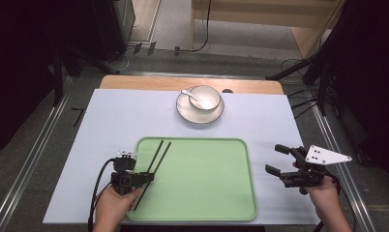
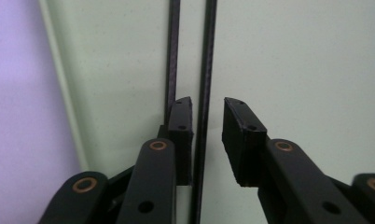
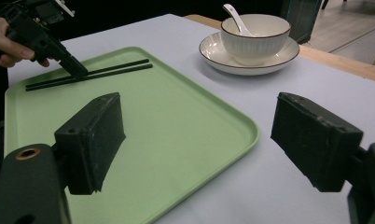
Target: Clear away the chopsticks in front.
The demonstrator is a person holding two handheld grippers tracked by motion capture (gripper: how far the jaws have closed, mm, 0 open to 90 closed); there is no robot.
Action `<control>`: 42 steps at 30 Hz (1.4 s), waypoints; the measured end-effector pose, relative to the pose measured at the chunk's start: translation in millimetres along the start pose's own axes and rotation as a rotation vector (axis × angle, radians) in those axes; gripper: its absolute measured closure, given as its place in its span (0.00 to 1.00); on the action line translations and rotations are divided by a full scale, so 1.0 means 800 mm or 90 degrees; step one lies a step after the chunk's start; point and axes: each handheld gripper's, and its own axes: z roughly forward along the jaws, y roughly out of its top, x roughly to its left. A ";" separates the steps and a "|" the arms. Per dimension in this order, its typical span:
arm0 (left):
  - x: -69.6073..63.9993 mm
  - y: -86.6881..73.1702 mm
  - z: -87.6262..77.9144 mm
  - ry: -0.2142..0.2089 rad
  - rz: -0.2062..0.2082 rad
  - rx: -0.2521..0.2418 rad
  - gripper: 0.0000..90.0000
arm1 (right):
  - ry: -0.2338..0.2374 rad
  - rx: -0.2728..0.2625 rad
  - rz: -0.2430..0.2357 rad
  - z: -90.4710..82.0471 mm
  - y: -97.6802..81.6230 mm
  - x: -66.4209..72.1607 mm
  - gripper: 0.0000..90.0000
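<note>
The left gripper (image 2: 208, 105) has its fingers (image 2: 182, 122) parted – 1 of the 2 black chopsticks (image 1: 154, 166) runs between them unpressed, the other just outside, both flat on the green tray (image 1: 207, 193). The right gripper (image 1: 278, 158) hovers released over the desk (image 1: 110, 116), just beside the tray's far edge.
</note>
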 end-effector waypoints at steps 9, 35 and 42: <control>0.015 0.031 -0.024 -0.065 0.084 -0.059 0.45 | -0.002 0.000 0.004 0.000 -0.001 0.000 0.19; 0.091 0.036 -0.097 -0.063 0.248 -0.168 0.31 | -0.017 0.005 0.012 -0.004 -0.003 -0.001 0.19; 0.111 0.020 -0.111 -0.052 0.265 -0.214 0.31 | -0.016 0.000 0.015 -0.005 -0.003 -0.003 0.19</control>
